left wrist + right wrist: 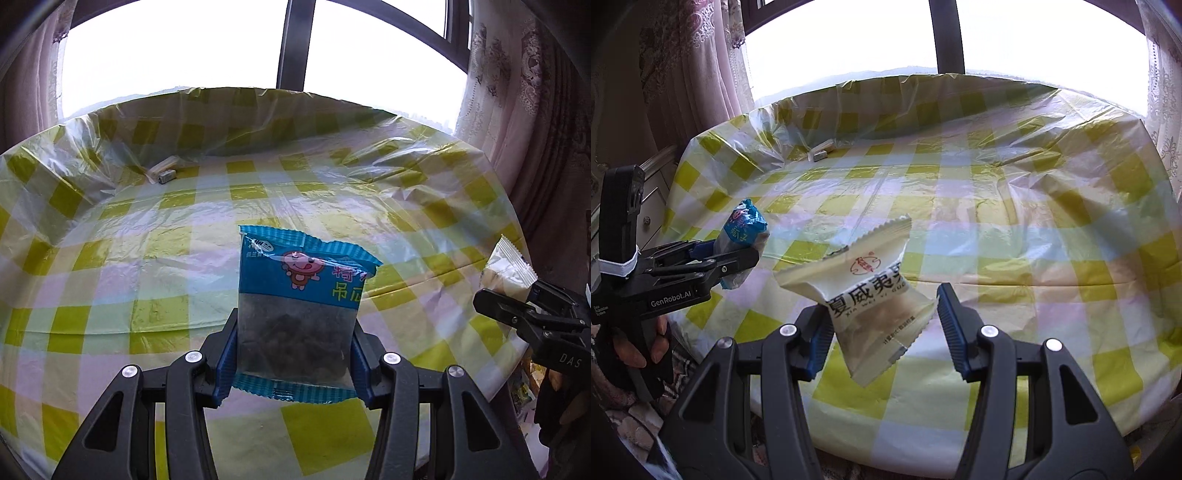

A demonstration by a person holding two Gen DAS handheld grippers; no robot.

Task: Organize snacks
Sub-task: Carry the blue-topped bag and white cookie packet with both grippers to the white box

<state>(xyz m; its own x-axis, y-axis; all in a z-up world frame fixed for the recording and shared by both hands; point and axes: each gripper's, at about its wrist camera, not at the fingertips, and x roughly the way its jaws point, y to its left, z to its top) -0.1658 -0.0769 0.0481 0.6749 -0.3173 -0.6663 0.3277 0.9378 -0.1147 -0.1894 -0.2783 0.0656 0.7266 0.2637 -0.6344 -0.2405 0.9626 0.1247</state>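
snack packets held above a round table (110, 258) by the window (184, 48).
left gripper (293, 354) clamps a blue snack packet (303, 288) upright over the near edge; right gripper (882, 328) holds a cream snack packet (871, 295), though only one pad clearly touches it. green-checked plastic cloth (997, 229) covers the top, a small white box (166, 173) lies near the far edge, and curtains (535, 110) hang at both sides.

Black tool (295, 354), blue ribbed pads (951, 325)
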